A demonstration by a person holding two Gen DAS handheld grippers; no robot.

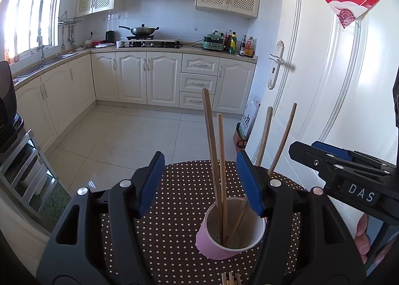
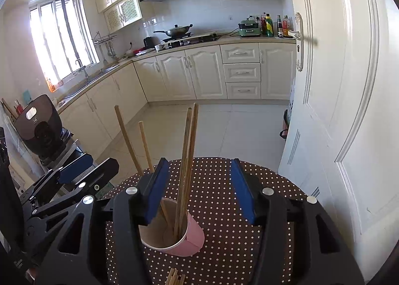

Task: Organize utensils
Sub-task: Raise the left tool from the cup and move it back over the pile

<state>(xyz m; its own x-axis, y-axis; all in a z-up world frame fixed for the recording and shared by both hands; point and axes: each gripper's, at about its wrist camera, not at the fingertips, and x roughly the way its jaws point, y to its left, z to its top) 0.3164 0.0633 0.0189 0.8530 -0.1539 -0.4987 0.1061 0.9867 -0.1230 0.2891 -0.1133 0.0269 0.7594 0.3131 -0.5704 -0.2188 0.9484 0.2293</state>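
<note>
A pink paper cup stands on the small round brown table with white dots; it also shows in the right wrist view. Several wooden chopsticks stand upright in it, also seen in the right wrist view. More chopsticks lie on the table at the near edge. My left gripper is open and empty, above the cup's left side. My right gripper is open and empty, above the cup's right side. Each gripper shows in the other's view.
A white door stands close on the right of the table. A dark appliance sits on a shelf unit at the left. Kitchen cabinets, a stove with a wok and tiled floor lie beyond.
</note>
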